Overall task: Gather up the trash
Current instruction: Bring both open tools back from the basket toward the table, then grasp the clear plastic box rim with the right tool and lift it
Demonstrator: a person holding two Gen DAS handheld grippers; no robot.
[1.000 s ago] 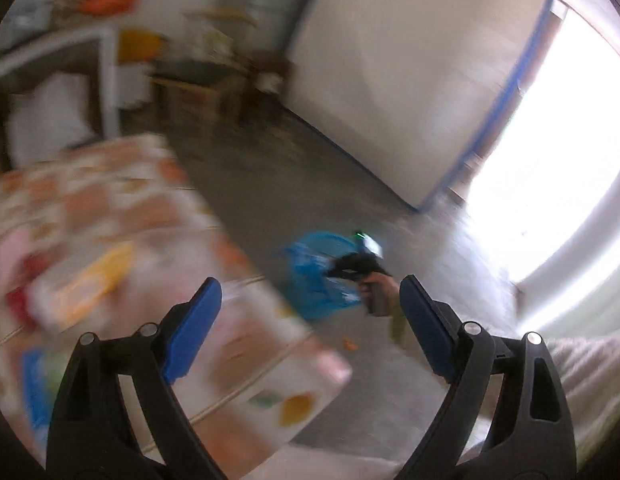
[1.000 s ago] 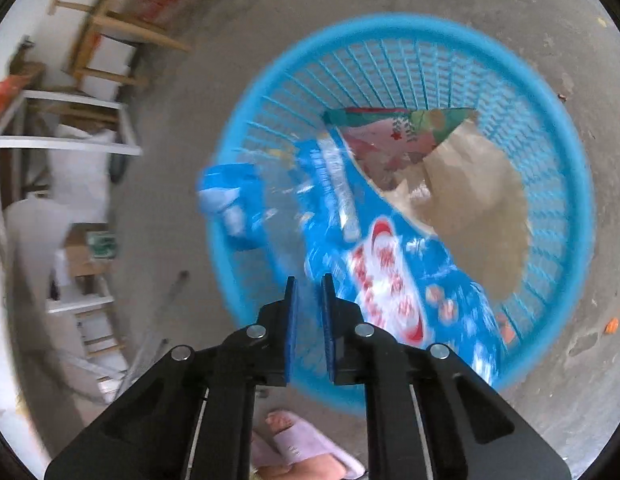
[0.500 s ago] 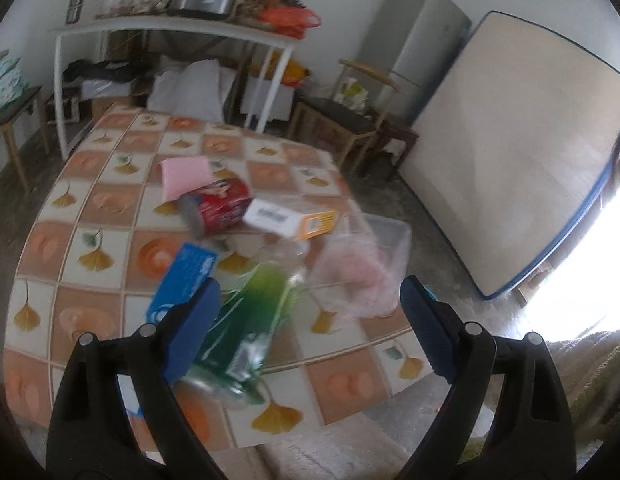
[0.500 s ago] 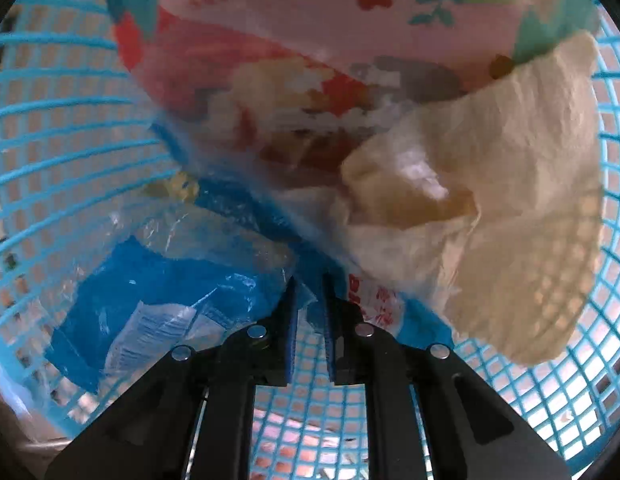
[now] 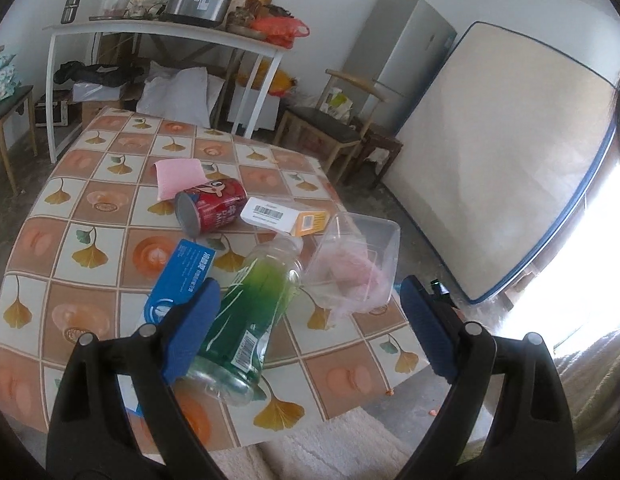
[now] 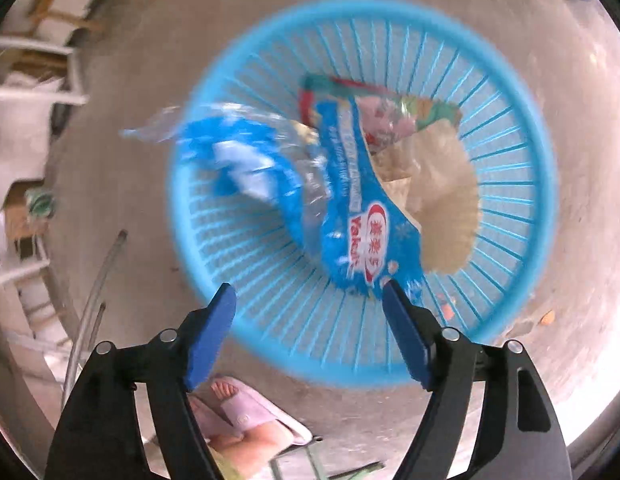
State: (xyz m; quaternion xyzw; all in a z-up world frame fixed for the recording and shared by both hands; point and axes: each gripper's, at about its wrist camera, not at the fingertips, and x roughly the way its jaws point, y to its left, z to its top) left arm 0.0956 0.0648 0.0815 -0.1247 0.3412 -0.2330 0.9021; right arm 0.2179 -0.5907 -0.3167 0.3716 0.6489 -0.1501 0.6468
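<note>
**Desk:** What does the right wrist view show?

**Photographer:** The right gripper (image 6: pixel 308 316) hangs above a round blue basket (image 6: pixel 522 128) of slotted plastic on a bare concrete floor (image 6: pixel 570 60). Its jaws are opening, nothing pressed between the blue pads. The blue plastic wrapper (image 6: pixel 350 216), thin, crinkly and partly clear, sprawls from the basket's centre toward 9 o'clock, one end lapping over the rim. It looks let go so it can drop in with the rest.

**Desk:** What else is in there?

**Photographer:** A crumpled tan paper (image 6: pixel 442 196) at 3 o'clock and a printed packet (image 6: pixel 390 108) at 12, both soft and flat. A pink slipper (image 6: pixel 246 412) shows at 6 o'clock.

**Desk:** And the left?

**Photographer:** The left gripper (image 5: pixel 306 328) stands wide open, holding nothing, aimed down at a table (image 5: pixel 70 240) with a glossy leaf-patterned cloth. Between its pads lies a clear bottle (image 5: pixel 254 304) of green liquid, on its side, neck pointing to 12. Likely the next pick, since the jaws already bracket it.

**Desk:** Other trash still out?

**Photographer:** A blue carton (image 5: pixel 182 276) at 10 o'clock of the bottle, a red can (image 5: pixel 214 208) on its side, a white-and-orange box (image 5: pixel 286 216), a pink sponge (image 5: pixel 178 176) and a clear tub (image 5: pixel 358 256) with pink film. Collection looks well short of finished.
</note>
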